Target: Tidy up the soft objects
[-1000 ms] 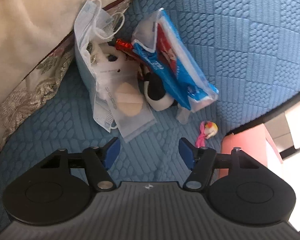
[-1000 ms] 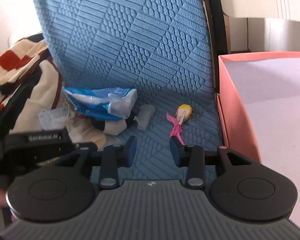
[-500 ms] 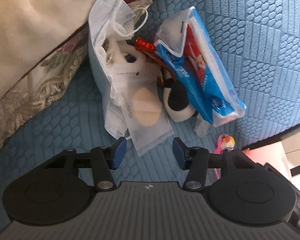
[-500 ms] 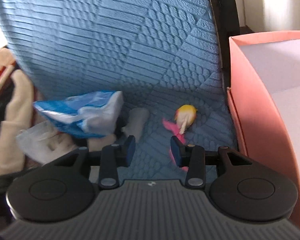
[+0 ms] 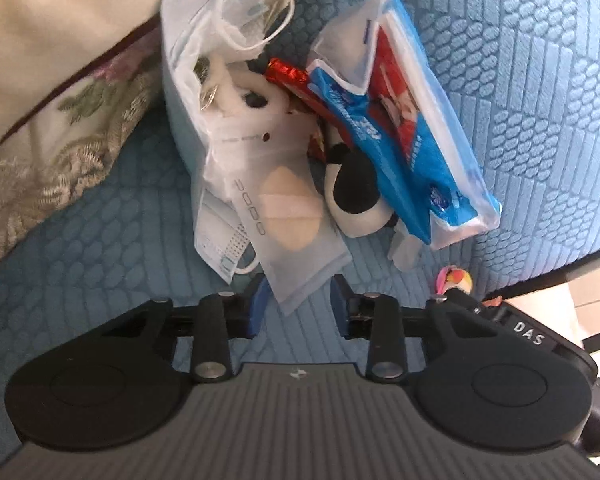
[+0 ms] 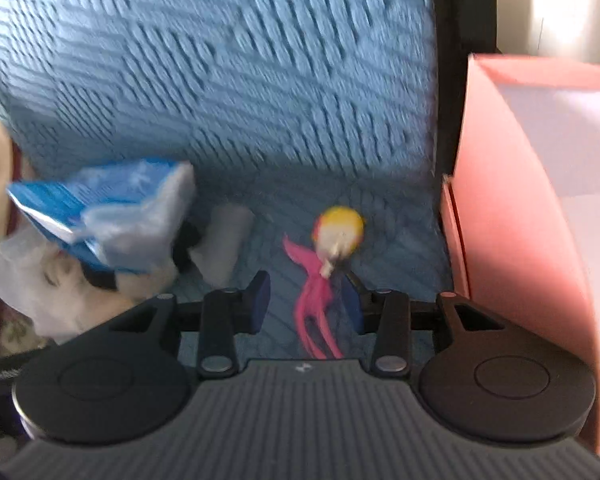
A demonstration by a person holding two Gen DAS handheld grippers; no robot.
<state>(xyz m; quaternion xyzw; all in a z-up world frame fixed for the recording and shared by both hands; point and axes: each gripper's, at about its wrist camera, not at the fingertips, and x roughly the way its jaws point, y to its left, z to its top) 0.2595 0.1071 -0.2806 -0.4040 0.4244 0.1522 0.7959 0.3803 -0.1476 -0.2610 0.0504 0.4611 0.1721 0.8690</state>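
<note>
A pile of soft things lies on the blue quilted seat [image 5: 540,80]: a clear packet [image 5: 292,216] holding a beige pad, face masks [image 5: 220,8], a black-and-white plush [image 5: 352,196] and a blue-and-red tissue pack [image 5: 400,140]. My left gripper [image 5: 298,300] is closing, with the packet's lower corner between its blue pads and a gap still showing. My right gripper [image 6: 305,300] stands partly open over a small doll [image 6: 338,228] with a yellow head. The doll's pink ribbons [image 6: 314,308] lie between the jaws, unpressed. The right wrist view is blurred.
A floral cushion [image 5: 60,140] and a cream cloth [image 5: 40,20] border the pile on the left. A pink box [image 6: 520,200] stands just right of the seat's black edge [image 6: 460,60]. A red wrapper [image 5: 288,74] pokes from under the tissue pack. The right gripper's body [image 5: 528,338] shows beside the left one.
The left gripper came down toward the pile and its jaws narrowed around the packet's corner. The right gripper moved in on the doll, whose pink ribbons now lie between its fingers.
</note>
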